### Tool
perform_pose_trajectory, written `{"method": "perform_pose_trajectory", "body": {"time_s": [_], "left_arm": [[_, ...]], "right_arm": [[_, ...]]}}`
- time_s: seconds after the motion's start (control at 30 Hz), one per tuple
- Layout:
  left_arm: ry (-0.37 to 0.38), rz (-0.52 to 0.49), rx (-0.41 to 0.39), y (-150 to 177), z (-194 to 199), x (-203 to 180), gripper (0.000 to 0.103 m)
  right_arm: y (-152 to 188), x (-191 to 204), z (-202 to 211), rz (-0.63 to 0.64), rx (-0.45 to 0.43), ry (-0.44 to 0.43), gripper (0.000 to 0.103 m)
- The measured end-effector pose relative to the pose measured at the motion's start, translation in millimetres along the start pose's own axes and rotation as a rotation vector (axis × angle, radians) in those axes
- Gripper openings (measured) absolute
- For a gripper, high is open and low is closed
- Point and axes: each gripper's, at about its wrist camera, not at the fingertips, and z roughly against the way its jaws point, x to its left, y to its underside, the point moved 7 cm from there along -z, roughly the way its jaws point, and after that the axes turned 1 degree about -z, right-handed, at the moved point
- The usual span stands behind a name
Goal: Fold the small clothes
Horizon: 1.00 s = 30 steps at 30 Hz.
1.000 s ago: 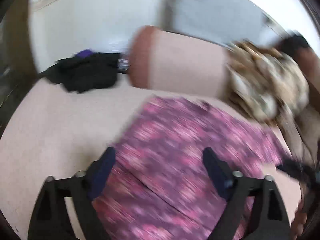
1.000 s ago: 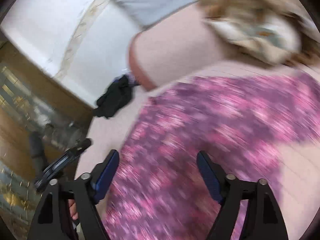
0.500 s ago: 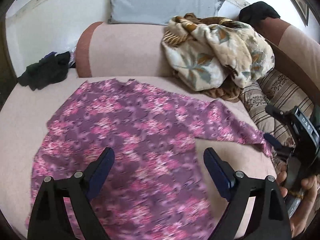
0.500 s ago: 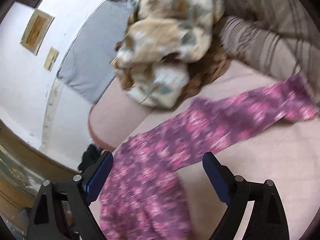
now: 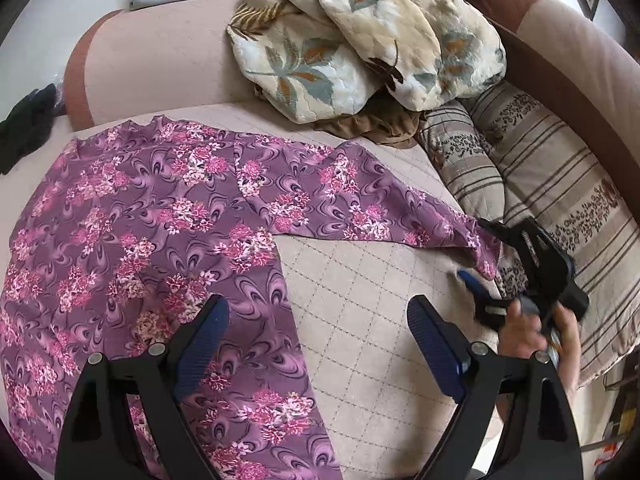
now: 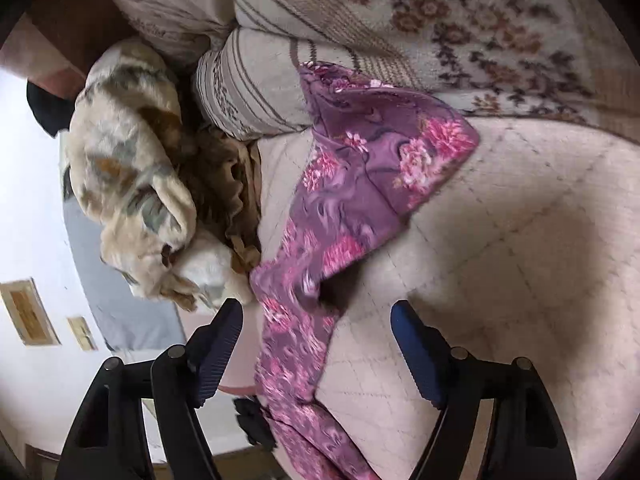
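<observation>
A purple garment with pink flowers (image 5: 152, 216) lies spread flat on the beige quilted sofa seat (image 5: 360, 300). One sleeve (image 5: 360, 204) stretches right toward the striped cushions. My left gripper (image 5: 318, 312) hovers open over the garment's right edge and the bare seat, holding nothing. My right gripper (image 5: 476, 250), held by a hand (image 5: 520, 332), sits at the sleeve's end. In the rolled right wrist view the sleeve (image 6: 344, 200) runs between the jaws of the right gripper (image 6: 316, 320). The jaws are closing, and the pads stand apart from the cloth.
A cream floral blanket (image 5: 360, 40) over brown cloth is heaped at the back of the seat. Striped cushions (image 5: 540, 200) line the right side. Dark clothes (image 5: 24, 128) lie at the far left beside the sofa's armrest (image 5: 160, 60).
Both views swung right along the garment. The right gripper rolled, dropped to the sleeve's end, and its jaws narrowed. The left gripper shifted toward the garment's right edge and stayed open.
</observation>
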Motion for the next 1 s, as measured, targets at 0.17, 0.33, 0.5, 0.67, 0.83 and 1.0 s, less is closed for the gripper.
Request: {"method": "perform_pose_trajectory", "body": {"time_s": [0.17,0.33,0.5,0.67,0.83,1.0], "left_arm": [[-0.016,0.027,-0.003,1,1,20,0.090],[0.003,0.086,0.007,7,-1,48,0.090],[0.048,0.131,-0.028,6,18,79,0.090],[0.085,0.211,-0.094,2,53,141,0.090],[0.063,0.292,-0.119,2,70,218,0.090],[0.092,0.376,-0.090,18,51,287,0.090]], "right_arm": [[-28,-15,-17,-0.021,-0.073,0.107,0.020],[-28,32,13,0.175,-0.200,0.100,0.005],[23,121,22,0.578,-0.230,0.024,0.005],[143,178,-21,0.969,-0.050,-0.044,0.005],[303,181,-54,1.284,0.234,-0.161,0.005],[434,89,-115,1.484,0.573,-0.033,0.008]]}}
